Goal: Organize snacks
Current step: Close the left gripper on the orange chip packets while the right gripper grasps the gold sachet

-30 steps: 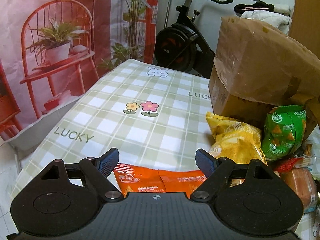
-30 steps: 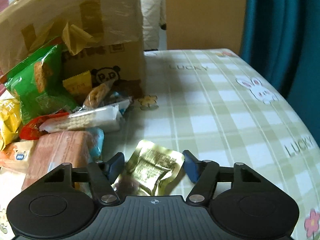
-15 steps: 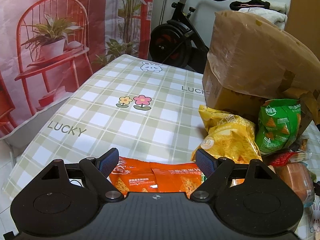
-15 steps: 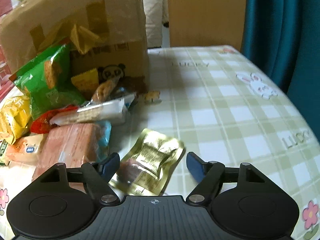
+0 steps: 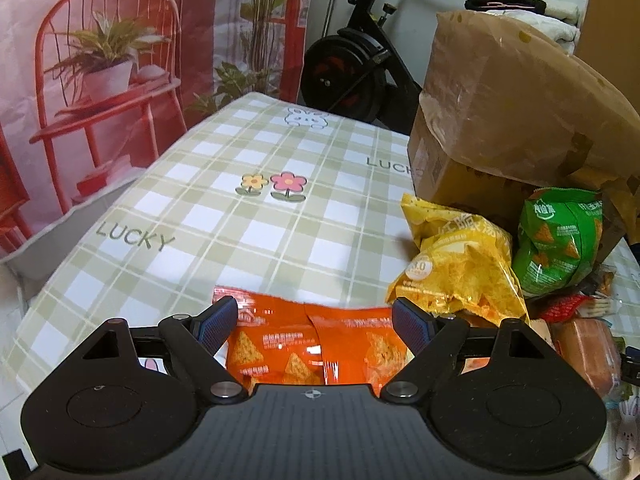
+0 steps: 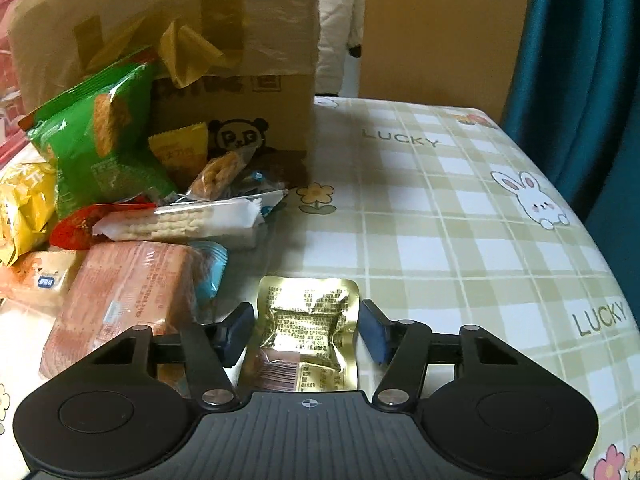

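Fingers closing beside gold pouch edges, bare tablecloth rightward

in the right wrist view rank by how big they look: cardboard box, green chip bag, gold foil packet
1. cardboard box
2. green chip bag
3. gold foil packet, though it lies nearest the camera, so second and third are unsure.

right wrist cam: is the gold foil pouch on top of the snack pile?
No, the gold foil pouch lies flat on the checked tablecloth, between the right gripper's closing jaws, beside the snack pile.

left gripper | black body, 2 silver screws (blue fingers)
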